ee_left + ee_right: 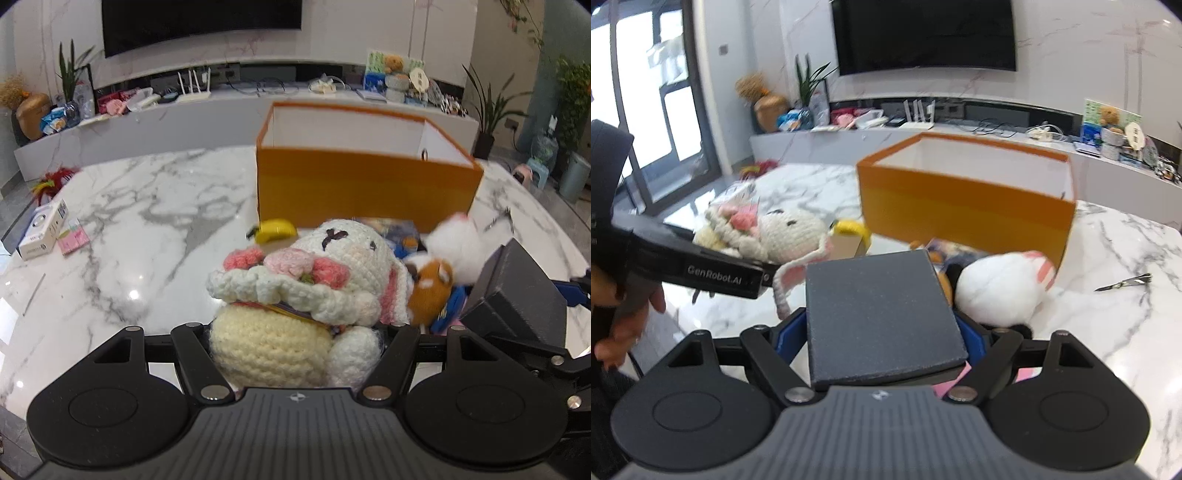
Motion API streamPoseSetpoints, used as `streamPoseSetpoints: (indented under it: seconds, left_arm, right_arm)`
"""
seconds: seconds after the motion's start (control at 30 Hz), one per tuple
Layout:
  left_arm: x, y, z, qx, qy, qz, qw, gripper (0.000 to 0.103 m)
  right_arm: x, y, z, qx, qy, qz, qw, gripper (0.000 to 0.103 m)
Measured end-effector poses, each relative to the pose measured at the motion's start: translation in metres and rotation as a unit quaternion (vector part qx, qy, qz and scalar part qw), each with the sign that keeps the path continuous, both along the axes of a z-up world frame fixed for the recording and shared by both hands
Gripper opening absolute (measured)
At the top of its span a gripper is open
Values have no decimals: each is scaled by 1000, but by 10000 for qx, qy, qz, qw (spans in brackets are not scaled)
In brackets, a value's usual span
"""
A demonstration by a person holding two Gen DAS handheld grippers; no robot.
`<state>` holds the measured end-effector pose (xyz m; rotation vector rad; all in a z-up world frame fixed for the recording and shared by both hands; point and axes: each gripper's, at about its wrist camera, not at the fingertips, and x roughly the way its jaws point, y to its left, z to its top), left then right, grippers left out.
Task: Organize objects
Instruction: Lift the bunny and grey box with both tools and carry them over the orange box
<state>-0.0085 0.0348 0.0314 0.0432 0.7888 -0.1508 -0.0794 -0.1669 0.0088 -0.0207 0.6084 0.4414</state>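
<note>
The left gripper (295,332) has its jaws closed around the cream body of a crocheted bunny doll (295,295), held above the marble table (147,221), near the orange box (365,184). The right gripper (882,332) has its jaws clamped on the sides of a dark grey flat box (879,314), also lifted, beside a white plush toy (1001,288) lying on the table. The orange box stands open just beyond both loads, so the step looks like dropping each in. Best to carry one at a time over the near wall, high enough to clear the rim, and release only when fully above the white interior, keeping the two grippers from colliding.
</note>
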Motion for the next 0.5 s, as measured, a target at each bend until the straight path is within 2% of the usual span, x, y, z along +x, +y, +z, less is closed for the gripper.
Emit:
streamPoseSetpoints:
  seconds: [0.27, 0.4, 0.5]
  left_arm:
    - [40, -21, 47, -100, -419, 57, 9991, 78]
    - [86, -39, 75, -49, -695, -1, 9976, 78]
    - [129, -55, 84, 81, -723, -46, 9973, 78]
  right_arm:
    - [26, -24, 46, 241, -303, -274, 9989, 83]
    - [63, -31, 70, 176, -498, -253, 9983, 83]
    - [106, -36, 85, 157, -531, -276, 9981, 83]
